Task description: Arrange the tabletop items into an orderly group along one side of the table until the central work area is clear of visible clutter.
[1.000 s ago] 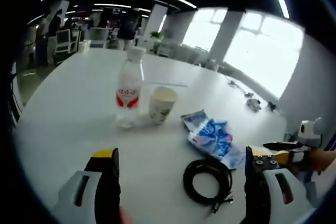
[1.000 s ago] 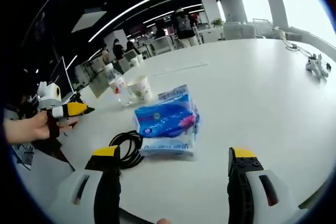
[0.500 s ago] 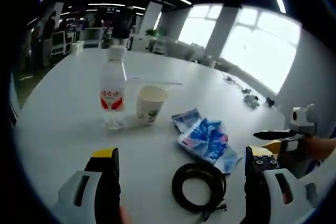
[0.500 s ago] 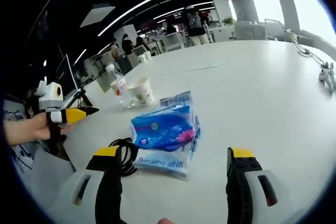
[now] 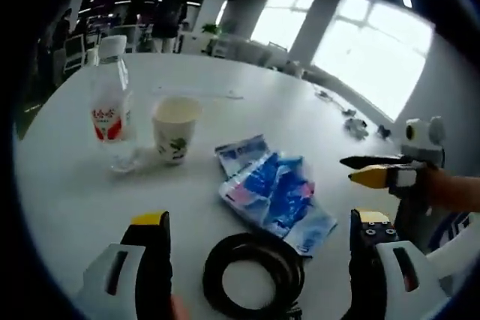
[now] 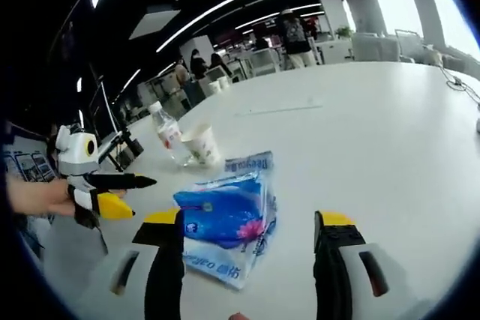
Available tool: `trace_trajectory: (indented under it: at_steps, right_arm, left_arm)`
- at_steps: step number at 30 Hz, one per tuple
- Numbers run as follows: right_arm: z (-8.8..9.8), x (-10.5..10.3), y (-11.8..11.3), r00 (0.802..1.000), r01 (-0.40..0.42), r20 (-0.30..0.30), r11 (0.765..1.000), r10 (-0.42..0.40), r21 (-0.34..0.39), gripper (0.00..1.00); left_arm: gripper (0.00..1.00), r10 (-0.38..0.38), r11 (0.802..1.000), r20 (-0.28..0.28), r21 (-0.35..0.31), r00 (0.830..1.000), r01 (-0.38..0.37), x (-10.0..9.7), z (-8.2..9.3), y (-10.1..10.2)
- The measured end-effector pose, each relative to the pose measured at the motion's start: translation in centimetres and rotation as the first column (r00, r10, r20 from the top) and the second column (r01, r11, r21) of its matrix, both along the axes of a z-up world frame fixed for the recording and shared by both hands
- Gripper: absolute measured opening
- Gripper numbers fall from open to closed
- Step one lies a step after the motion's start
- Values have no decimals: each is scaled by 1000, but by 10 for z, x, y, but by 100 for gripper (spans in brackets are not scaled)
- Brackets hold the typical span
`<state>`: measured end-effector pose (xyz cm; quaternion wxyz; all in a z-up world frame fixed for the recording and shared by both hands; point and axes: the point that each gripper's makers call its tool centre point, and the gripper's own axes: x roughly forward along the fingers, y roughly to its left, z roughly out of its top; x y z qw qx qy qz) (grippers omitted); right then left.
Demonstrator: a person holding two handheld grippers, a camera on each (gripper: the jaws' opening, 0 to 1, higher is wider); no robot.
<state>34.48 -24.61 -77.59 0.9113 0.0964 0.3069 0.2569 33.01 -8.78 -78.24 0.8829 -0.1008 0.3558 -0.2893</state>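
As both tongs gape wide, tissue pack (image 6: 223,223) between right tongs (image 6: 251,224), cable coil (image 5: 253,273) between left tongs (image 5: 260,222).

i can't read any text: the bottle (image 5: 109,103) label's red print and the lettering on the blue tissue pack (image 6: 223,224) are too blurred.
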Motion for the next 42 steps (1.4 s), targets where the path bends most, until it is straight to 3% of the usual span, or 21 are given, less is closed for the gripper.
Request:
trace_trajectory:
  at_steps: [6,11,17,26,37,42]
  right_arm:
    - [-6,9,4,1000,-17,-6,1000,17,-11,62]
    - [-16,16,10,999,-40,-23,999,40,-17,57]
    - [-23,25,17,997,-69,-22,997,68,-21,53]
    - [-35,27,20,995,-89,-43,996,88,-18,36]
    - [-42,31,26,992,-109,-61,994,108,-5,26]
    - [-46,29,27,991,-112,-75,994,111,-2,9]
  left_arm:
    - [89,36,999,-43,-10,998,-36,4,-8,-5]
    - [84,62,998,-84,18,995,-60,4,-20,-3]
    - [78,56,998,-98,30,994,-54,4,-24,-8]
    - [64,67,997,-145,59,987,-59,5,-38,-12]
    - [48,48,995,-148,94,988,-34,5,-44,-20]
    - [32,45,993,-138,116,989,-29,5,-46,-18]
